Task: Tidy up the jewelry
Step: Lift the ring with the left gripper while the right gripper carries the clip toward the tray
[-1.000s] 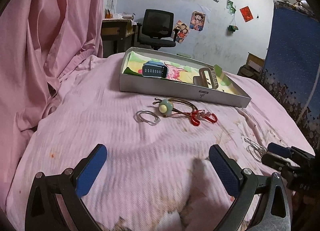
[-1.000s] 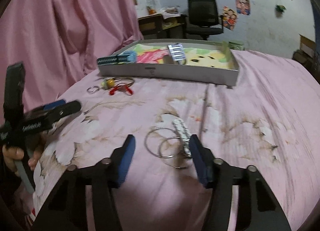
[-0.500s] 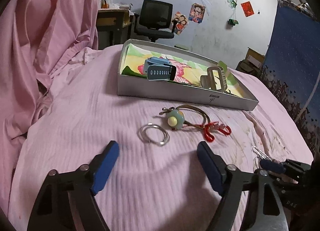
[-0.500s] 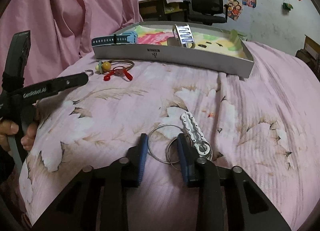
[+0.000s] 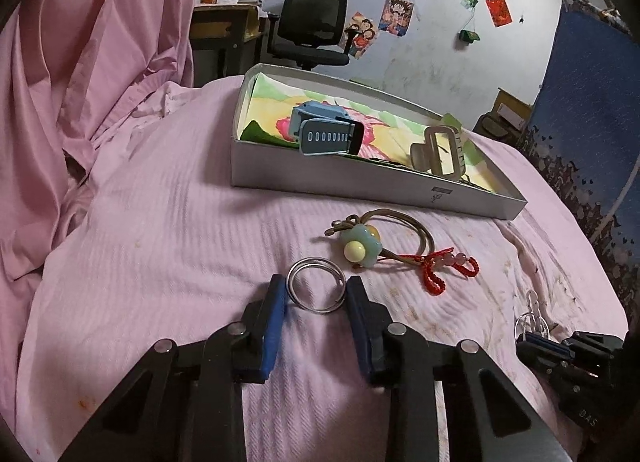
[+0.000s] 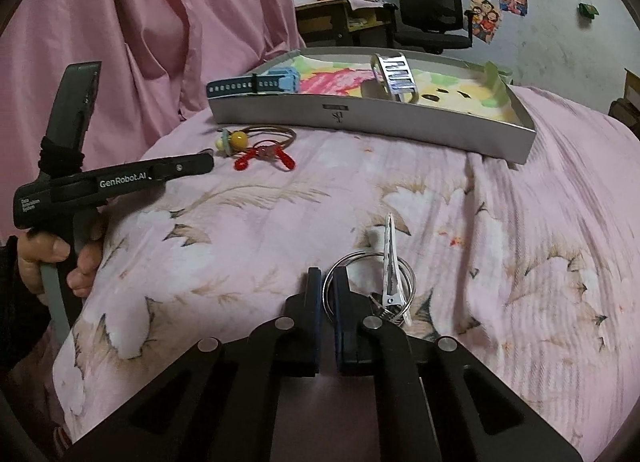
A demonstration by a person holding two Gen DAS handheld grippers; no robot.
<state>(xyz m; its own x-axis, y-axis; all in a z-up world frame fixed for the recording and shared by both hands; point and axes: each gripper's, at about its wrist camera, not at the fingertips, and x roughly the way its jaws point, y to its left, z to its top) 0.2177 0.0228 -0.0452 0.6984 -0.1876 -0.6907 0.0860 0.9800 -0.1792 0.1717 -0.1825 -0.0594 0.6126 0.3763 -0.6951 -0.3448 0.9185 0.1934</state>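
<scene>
Left gripper [image 5: 316,292] is partly spread, its blue pads [image 5: 276,302] flanking thin silver rings [image 5: 317,290] lying flat on the pink bedspread [image 5: 160,221], near side of the grey tray [image 5: 360,181]. Right gripper [image 6: 327,284] pinches a second set of silver rings [image 6: 370,282] with a metal hair clip [image 6: 389,258], well short of the tray.

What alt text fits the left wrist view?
The open left gripper straddles silver rings on a pink bedspread. Beyond lie a flower hair tie, a red cord and a box holding a blue watch and a claw clip.
</scene>
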